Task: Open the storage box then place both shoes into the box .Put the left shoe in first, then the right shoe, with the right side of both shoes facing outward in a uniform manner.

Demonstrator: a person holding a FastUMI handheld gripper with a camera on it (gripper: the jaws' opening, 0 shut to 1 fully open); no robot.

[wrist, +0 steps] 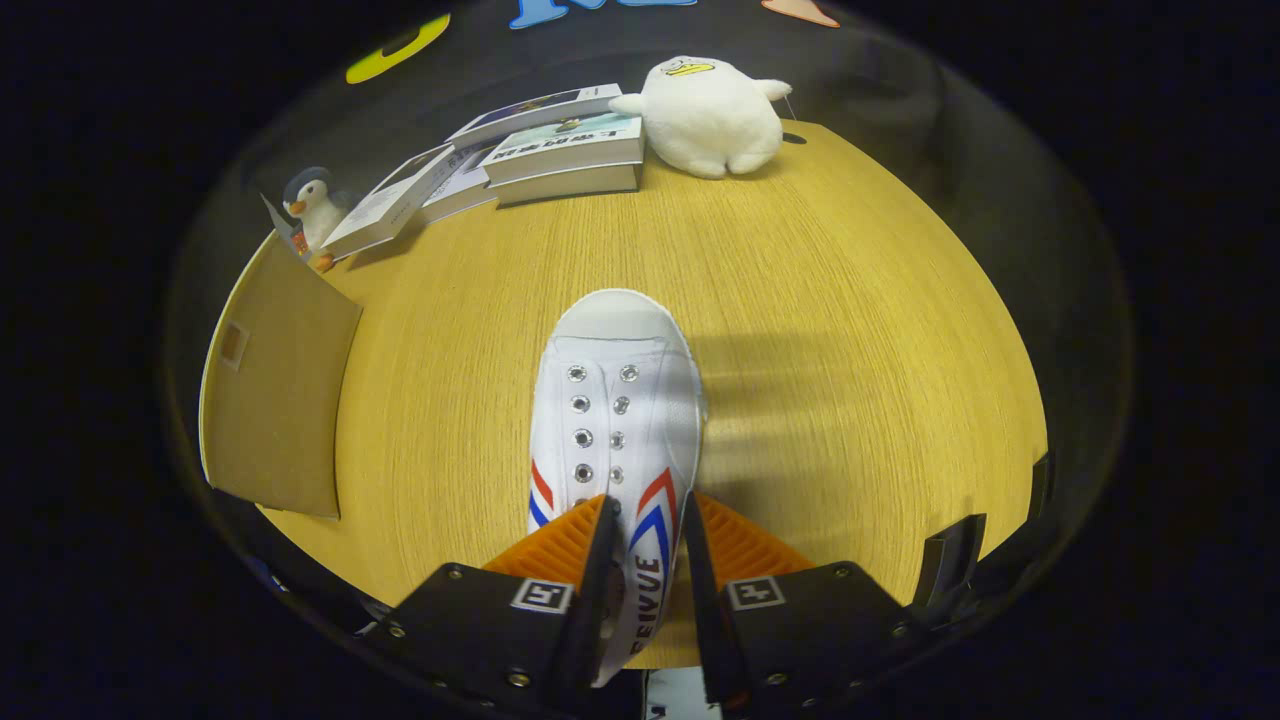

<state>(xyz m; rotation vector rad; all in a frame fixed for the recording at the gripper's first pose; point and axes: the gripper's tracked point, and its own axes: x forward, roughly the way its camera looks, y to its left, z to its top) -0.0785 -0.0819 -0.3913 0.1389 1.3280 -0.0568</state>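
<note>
A white canvas shoe (612, 410) with red and blue stripes and metal eyelets points its toe away from me over the wooden table (850, 330). My gripper (645, 545) is shut on the shoe's rear part, one finger on each side of it. The shoe seems lifted a little, since it casts a shadow to its right. A brown cardboard flap of the storage box (275, 390) stands at the left, beside the table's edge.
At the table's far side lie several books (560, 150), fanned out. A white plush duck (712, 115) sits to their right and a small penguin toy (312, 210) to their left. The table's right half is bare wood.
</note>
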